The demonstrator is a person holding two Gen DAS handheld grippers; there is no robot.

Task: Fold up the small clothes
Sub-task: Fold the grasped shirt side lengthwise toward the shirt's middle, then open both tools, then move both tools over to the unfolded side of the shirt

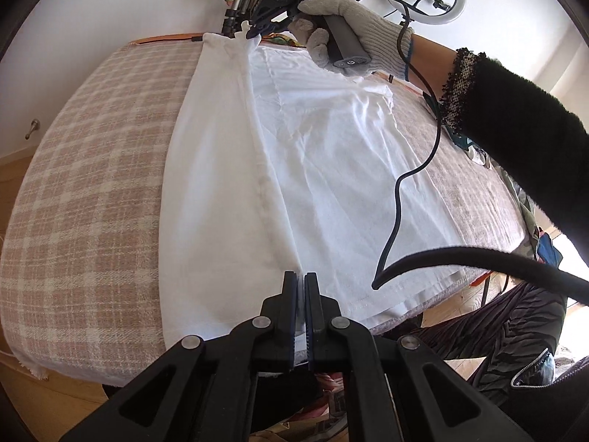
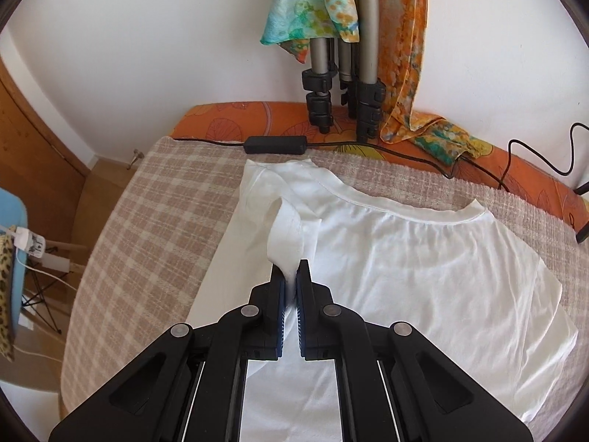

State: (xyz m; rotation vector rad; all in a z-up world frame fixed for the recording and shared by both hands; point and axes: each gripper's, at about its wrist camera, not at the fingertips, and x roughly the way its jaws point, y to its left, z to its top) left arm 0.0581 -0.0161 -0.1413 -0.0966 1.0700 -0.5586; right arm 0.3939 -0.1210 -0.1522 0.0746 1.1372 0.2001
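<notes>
Both tools, left tool point(image 1: 300, 283) and right tool point(image 2: 291, 272), clench the white shirt point(image 2: 423, 276): limp, light cloth, so you pinch hem and sleeve edges

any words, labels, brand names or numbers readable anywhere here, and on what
None can be read.
The grey handle in the gloved hand bears a small light mark on its end, too small to make out.
The white t-shirt shows no print or tag.

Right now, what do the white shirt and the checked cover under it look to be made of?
Shirt: thin, matte knit, likely cotton; it creases softly and shows stitched hems.
Cover: thicker woven cloth, maybe wool or a blend; its pink-and-cream check has a coarse, slightly fuzzy weave and a frayed edge.
</notes>
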